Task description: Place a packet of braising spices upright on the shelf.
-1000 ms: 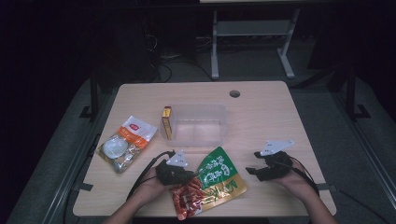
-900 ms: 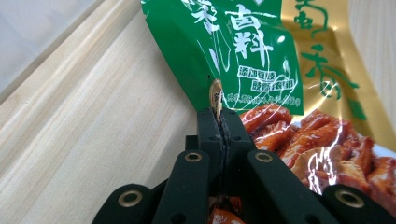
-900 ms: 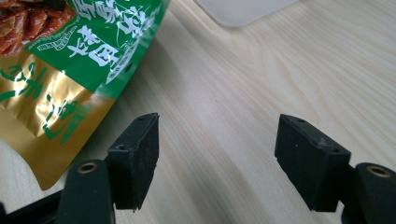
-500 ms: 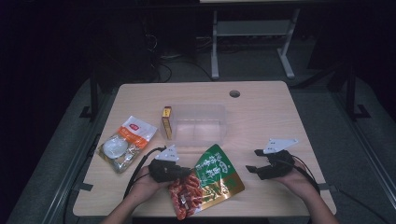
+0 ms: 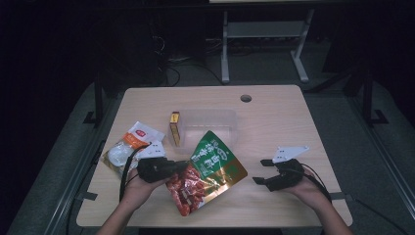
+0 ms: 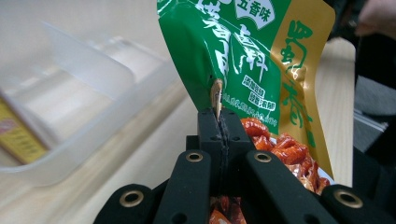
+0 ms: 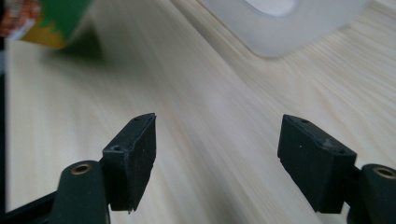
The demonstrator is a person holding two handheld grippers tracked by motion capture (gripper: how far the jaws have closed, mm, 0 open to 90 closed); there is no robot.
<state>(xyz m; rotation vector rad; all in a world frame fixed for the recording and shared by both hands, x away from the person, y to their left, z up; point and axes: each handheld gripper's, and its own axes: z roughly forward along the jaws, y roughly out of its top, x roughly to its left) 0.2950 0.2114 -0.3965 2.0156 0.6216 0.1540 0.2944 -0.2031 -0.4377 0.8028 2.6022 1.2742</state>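
Pinching the green snack pouch (image 5: 208,169) by its left edge, the left gripper (image 5: 182,168) has its jaws clamped tight on a thin fold of the foil, seen close in the left gripper view (image 6: 218,122). Pouch sits near the table's (image 5: 279,122) front edge, between both hands, its far end tilted up off the wood and pointing toward the clear plastic bin (image 5: 208,126) just behind it. Right gripper (image 5: 260,172) hangs off to the pouch's right, jaws spread wide with nothing between them, hovering over bare tabletop. Risk: grip is only on a narrow seam strip, so the slick foil could slip out or the seam could tear if swung fast; pouch is floppy and its contents look bunched at the low red end, so it could sag, catch the bin rim and flop outside. Look of the pouch: glossy, green top panel with white characters, gold side band, red lower part showing reddish sausage-like pieces, creased near the pinch. Farther left lies a white-and-orange packet (image 5: 128,147); a small yellow box (image 5: 174,128) stands touching the bin's left wall. Round cable hole (image 5: 246,98) at the far edge.
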